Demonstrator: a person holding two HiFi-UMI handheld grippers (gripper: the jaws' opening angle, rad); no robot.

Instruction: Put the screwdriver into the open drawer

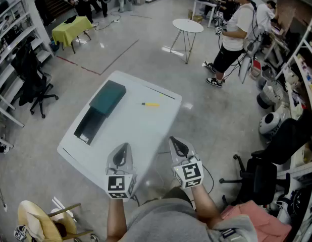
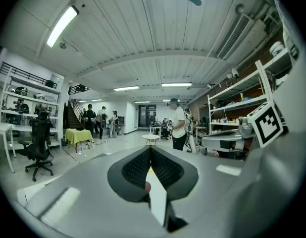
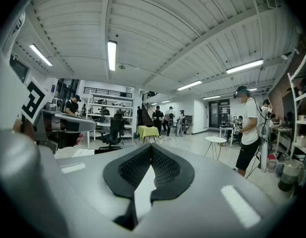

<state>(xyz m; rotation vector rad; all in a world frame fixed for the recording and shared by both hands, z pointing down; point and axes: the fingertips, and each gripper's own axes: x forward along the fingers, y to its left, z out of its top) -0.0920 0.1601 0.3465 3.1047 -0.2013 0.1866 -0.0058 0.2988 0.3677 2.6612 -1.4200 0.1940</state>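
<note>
Screwdriver (image 1: pixel 150 104) is just lying on the white table (image 1: pixel 146 135). It's the yellow one, out toward the far side, nothing touching it. Off to its left sits the dark green drawer unit (image 1: pixel 108 96), with its drawer (image 1: pixel 89 126) standing open toward the near-left corner, and the screwdriver is well clear of that. Both my claws are at the near edge of the table, well apart from the screwdriver. On the left gripper (image 1: pixel 122 147) I see the jaws pinched together with nothing in them. The right gripper (image 1: pixel 177 143) is the same deal, closed up and empty. Both point roughly level across the tabletop.
</note>
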